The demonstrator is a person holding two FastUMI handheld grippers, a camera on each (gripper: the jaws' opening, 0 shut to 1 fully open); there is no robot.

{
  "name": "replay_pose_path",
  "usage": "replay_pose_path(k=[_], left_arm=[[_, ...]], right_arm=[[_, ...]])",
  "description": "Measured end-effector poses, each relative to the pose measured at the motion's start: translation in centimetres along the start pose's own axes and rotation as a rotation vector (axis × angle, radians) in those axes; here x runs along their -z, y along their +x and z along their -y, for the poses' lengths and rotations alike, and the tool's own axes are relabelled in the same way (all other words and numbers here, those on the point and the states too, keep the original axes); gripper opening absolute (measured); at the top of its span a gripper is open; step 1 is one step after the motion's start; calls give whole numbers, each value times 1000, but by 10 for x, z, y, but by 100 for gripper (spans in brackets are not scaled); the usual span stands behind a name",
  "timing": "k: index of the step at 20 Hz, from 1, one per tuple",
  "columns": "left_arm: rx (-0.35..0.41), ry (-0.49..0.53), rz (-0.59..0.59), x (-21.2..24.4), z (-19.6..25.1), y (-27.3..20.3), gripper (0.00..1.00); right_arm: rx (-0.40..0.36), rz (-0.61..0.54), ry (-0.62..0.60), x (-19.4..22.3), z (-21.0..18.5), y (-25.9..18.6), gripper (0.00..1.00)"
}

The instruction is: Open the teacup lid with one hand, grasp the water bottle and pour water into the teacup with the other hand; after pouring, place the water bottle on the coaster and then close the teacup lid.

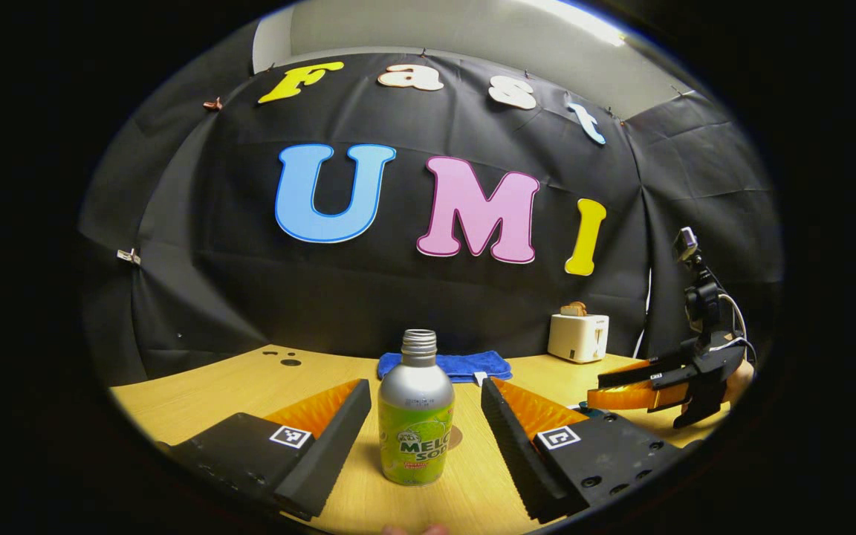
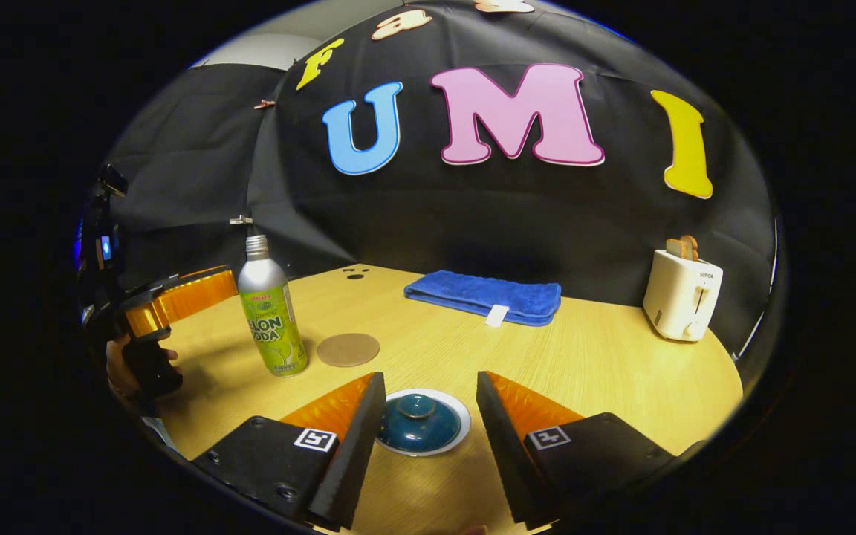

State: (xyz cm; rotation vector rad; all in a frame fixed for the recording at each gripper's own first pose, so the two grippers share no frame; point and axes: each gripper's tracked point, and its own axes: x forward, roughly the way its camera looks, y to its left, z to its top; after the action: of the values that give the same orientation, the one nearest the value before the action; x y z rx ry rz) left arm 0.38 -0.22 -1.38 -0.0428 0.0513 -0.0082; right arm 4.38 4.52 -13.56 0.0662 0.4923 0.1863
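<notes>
- Left gripper (image 1: 426, 416): jaws spread wide, bottle (image 1: 415, 416) upright between them at frame centre, untouched.
- Right gripper (image 2: 423, 416): jaws apart, lidded teacup (image 2: 420, 422) between them, bottom centre.
- Coaster (image 2: 348, 349) just right of the bottle.

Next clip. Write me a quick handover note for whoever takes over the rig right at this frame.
Left gripper: open, fingers either side of the water bottle, not touching.
Right gripper: open, straddling the teacup lid, still on the teacup.
Bottle stands uncapped on the table, beside the coaster.
Done: nothing yet.
Left: lift lid, grasp bottle, pour, bottle onto coaster, close lid.
</notes>
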Motion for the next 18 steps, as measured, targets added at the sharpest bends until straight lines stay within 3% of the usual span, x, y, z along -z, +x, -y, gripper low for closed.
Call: replay_pose_path(k=[2, 4, 6, 8, 9, 10, 11, 14, 15, 18], left_arm=[[0, -2, -4, 2, -1, 1, 95], [1, -7, -5, 3, -1, 1, 95], [5, -12, -8, 4, -1, 2, 95], [7, -15, -13, 5, -1, 2, 95], [7, -15, -14, 5, -1, 2, 95], [8, -15, -13, 6, -1, 3, 95], [9, -16, -14, 5, -1, 3, 95], [12, -15, -23, 9, 0, 3, 95], [14, -16, -25, 10, 0, 4, 95], [16, -22, -47, 19, 0, 6, 95]], right_arm=[[-14, -25, 10, 6, -2, 4, 70], [-6, -47, 11, 11, 0, 9, 53], [-26, -60, 26, 14, -6, 11, 47], [-34, -67, 30, 14, -7, 12, 32], [-36, -71, 26, 15, -7, 12, 35], [-37, -69, 26, 15, -7, 13, 31], [-46, -69, 33, 16, -9, 12, 35], [-76, -39, 87, 7, -13, 8, 27], [-82, -27, 108, 2, -14, 7, 32], [-99, 76, 181, -27, -9, -5, 32]])
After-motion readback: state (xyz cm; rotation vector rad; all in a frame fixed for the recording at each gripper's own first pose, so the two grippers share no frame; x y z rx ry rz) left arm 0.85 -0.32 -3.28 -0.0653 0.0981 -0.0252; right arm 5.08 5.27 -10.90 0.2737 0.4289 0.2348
